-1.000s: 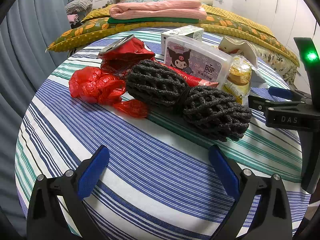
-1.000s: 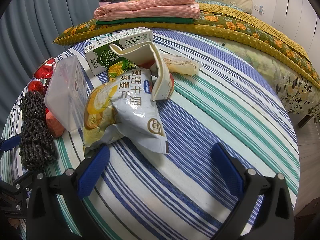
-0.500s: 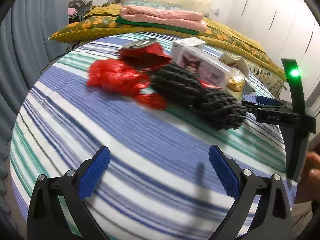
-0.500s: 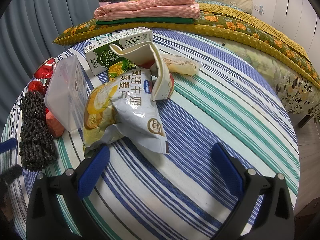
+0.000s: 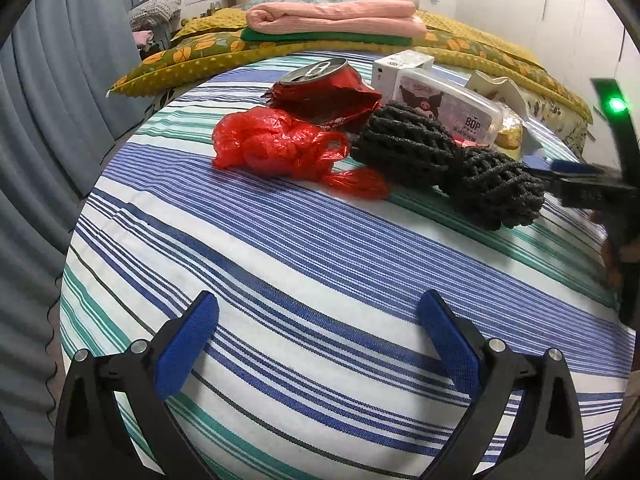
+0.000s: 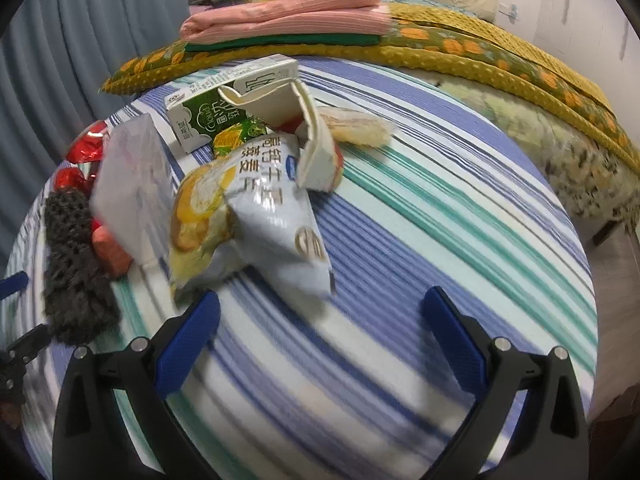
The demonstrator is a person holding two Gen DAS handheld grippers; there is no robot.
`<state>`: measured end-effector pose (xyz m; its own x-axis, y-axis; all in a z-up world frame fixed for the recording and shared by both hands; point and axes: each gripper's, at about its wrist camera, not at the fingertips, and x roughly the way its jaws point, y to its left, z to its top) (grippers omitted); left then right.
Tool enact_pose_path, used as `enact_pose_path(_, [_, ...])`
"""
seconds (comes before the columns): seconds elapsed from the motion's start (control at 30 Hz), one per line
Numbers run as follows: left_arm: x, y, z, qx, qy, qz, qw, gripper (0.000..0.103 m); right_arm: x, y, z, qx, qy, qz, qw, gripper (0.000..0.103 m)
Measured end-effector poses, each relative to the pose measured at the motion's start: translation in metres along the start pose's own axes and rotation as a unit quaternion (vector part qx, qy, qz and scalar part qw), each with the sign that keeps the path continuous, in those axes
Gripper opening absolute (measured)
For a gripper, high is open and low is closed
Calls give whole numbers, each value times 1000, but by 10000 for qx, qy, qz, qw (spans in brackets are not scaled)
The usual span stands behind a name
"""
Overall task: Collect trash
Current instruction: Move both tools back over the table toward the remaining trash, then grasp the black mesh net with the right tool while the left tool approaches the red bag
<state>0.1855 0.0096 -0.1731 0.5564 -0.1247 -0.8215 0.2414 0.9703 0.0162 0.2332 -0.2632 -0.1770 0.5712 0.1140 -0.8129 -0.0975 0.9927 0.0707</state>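
Trash lies in a heap on a round table with a striped cloth (image 5: 280,280). In the left wrist view a red plastic bag (image 5: 280,146), a crushed red can (image 5: 328,90), black foam netting (image 5: 448,160) and a clear plastic box (image 5: 448,110) sit ahead. My left gripper (image 5: 316,344) is open over bare cloth, well short of them. In the right wrist view a pale snack bag (image 6: 248,216), a torn paper cup (image 6: 304,136) and a green-and-white carton (image 6: 228,100) lie ahead. My right gripper (image 6: 320,340) is open, its left finger near the snack bag's edge.
A bed with a yellow patterned quilt (image 5: 224,48) and folded pink cloth (image 5: 332,18) stands behind the table. Grey curtains (image 5: 48,80) hang at the left. The right gripper's body (image 5: 592,184) shows at the right of the left wrist view. Striped cloth (image 6: 440,216) at the right is bare.
My left gripper has drawn back and swung left, so the trash sits farther off and more to the right. The right gripper has shifted slightly; its view is now blurred.
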Motion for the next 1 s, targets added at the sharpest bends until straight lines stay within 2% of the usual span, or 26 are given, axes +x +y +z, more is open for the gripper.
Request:
enact_pose_path(0.1, [0, 1, 0, -2, -1, -4, 10000, 99, -40, 14, -12, -43, -473, 445, 9979, 98])
enact_pose_path(0.17, [0, 1, 0, -3, 0, -3, 10000, 99, -52, 36, -12, -357, -509, 952, 9935, 98])
enact_pose_path(0.23, [0, 2, 0, -19, -7, -24, 10000, 99, -54, 71, -6, -853, -357, 1341, 9866, 97])
enact_pose_path(0.3, [-2, 6, -1, -103, -45, -103, 9999, 99, -48, 94, 1, -1152, -218, 1483, 9820, 83])
enact_pose_path(0.43, [-10, 25, -6, -317, -126, -289, 9990, 99, -26, 122, 12, -1525, -15, 1249, 9804, 75])
enact_pose_path(0.5, [-10, 36, -5, -371, -126, -315, 9987, 99, -17, 127, 13, -1529, 166, 1281, 9798, 52])
enact_pose_path(0.57, [-8, 46, 0, -406, -104, -267, 9988, 99, -19, 125, 8, -1433, 200, 1311, 9808, 43])
enact_pose_path(0.63, [-7, 55, 10, -426, -203, -254, 9986, 99, -31, 117, -2, -1241, 166, 1384, 9824, 43])
enact_pose_path(0.73, [-5, 68, 37, -393, -552, -323, 9972, 99, -49, 101, -17, -913, 133, 1431, 9854, 43])
enact_pose_path(0.83, [6, 80, 69, -253, -799, -552, 9950, 99, -69, 81, -40, -601, 96, 1240, 9904, 43])
enact_pose_path(0.9, [21, 85, 88, -121, -725, -734, 9946, 99, -79, 68, -50, -388, 80, 1133, 9928, 43])
enact_pose_path(1.0, [41, 88, 105, 22, -482, -1231, 9912, 99, -88, 45, -65, 22, 105, 996, 9950, 42])
